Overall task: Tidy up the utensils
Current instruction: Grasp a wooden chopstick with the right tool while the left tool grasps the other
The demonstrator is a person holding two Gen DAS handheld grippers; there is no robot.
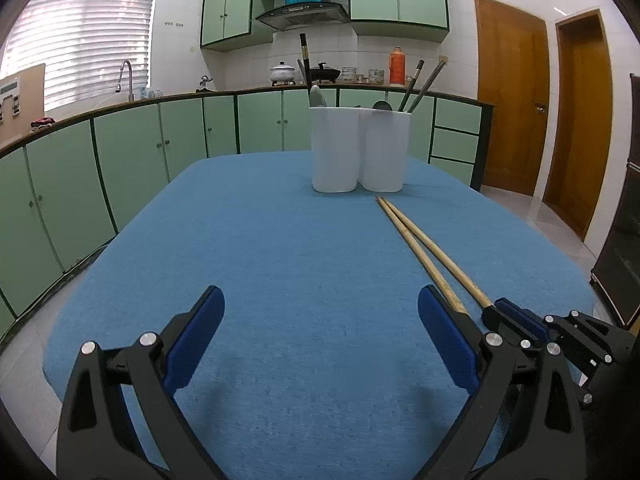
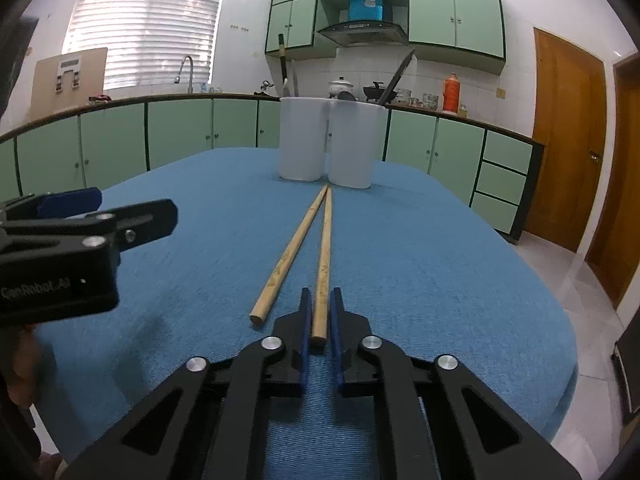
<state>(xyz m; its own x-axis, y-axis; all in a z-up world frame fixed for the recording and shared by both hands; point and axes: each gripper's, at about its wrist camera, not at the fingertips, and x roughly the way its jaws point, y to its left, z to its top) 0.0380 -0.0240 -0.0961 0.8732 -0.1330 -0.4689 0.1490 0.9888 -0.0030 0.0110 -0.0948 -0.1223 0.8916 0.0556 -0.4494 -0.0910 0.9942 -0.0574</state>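
— Green kitchen cabinets (image 1: pixel 132 148) ring a bench (image 1: pixel 280 240) under blue cloth. What does the left wrist view show?

— The left hand-held gripper (image 1: pixel 320 332) hovers over the cloth, its blue pads spread wide with nothing between them. Ahead of it stands a white two-cup plastic utensil holder (image 1: pixel 360 148) with dark utensils inside. Two long bamboo chopsticks (image 1: pixel 420 248) lie to its right, running from the holder back to the right hand-held gripper (image 1: pixel 516 320).

— And the right wrist view?

— The right hand-held gripper (image 2: pixel 320 320) is pinching the near end of the right-hand chopstick (image 2: pixel 323 264). The other chopstick (image 2: pixel 292 252) lies just left of it on the cloth, their far tips meeting by the holder (image 2: pixel 328 144). The left hand-held gripper (image 2: pixel 80 216) sits off to its left.
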